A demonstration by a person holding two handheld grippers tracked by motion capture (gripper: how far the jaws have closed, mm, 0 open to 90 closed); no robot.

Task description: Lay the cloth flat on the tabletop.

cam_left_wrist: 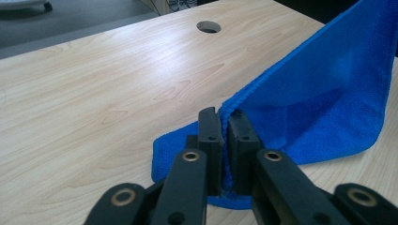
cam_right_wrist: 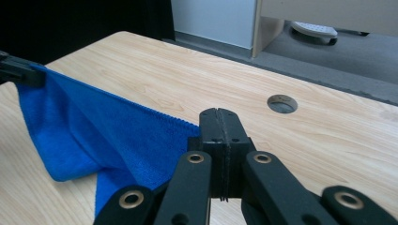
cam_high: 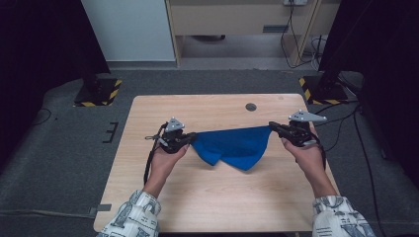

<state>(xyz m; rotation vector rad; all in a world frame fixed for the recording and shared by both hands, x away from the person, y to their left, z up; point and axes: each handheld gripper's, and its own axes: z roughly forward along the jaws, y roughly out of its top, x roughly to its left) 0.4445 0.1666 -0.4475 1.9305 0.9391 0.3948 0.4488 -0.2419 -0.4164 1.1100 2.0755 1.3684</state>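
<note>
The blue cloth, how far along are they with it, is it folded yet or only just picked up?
Done: both corners are gripped. The left gripper and right gripper are each shut on an end of the blue cloth's top edge, which runs taut between them. In hand: the cloth is raised, its lower part sagging onto the table. Left: no neat fold shows yet; it probably still has to be laid down and folded or spread.
</note>
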